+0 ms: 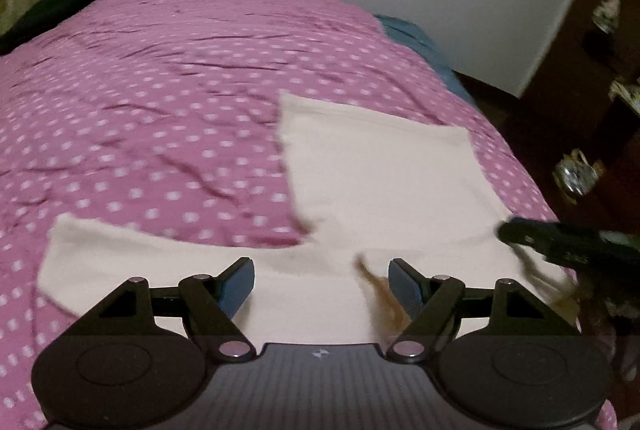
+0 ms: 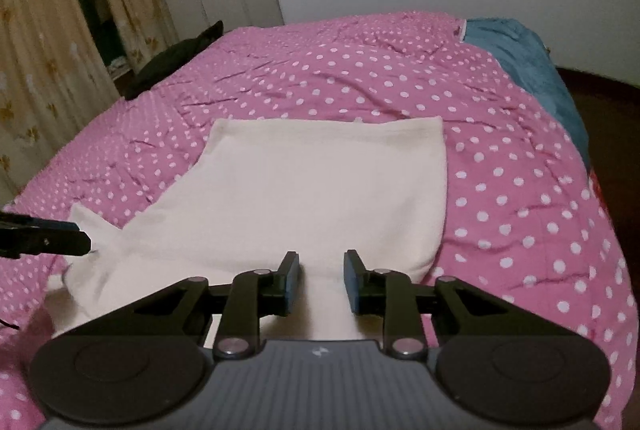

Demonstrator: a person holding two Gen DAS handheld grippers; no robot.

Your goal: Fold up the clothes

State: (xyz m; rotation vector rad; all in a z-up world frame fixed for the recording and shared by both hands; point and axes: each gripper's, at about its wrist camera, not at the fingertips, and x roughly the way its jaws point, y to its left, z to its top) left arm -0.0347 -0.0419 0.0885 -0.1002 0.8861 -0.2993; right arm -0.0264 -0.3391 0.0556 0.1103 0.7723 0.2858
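Now cream garment (image 2: 320, 190) flat on bedspread (image 2: 500, 170), one sleeve (image 1: 120, 258) outstretched.

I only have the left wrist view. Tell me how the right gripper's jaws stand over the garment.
Observer: The right gripper has its jaws apart, with a strip of the cream garment showing in the gap. Nothing looks pinched.
Operator: Report the garment's right edge.
Observer: It runs straight to a rounded near corner, and no sleeve sticks out on that side.
Operator: Say where my left gripper sits.
Observer: The left gripper has its tip at the sleeve that sticks out on the garment's left. I cannot tell whether it touches.
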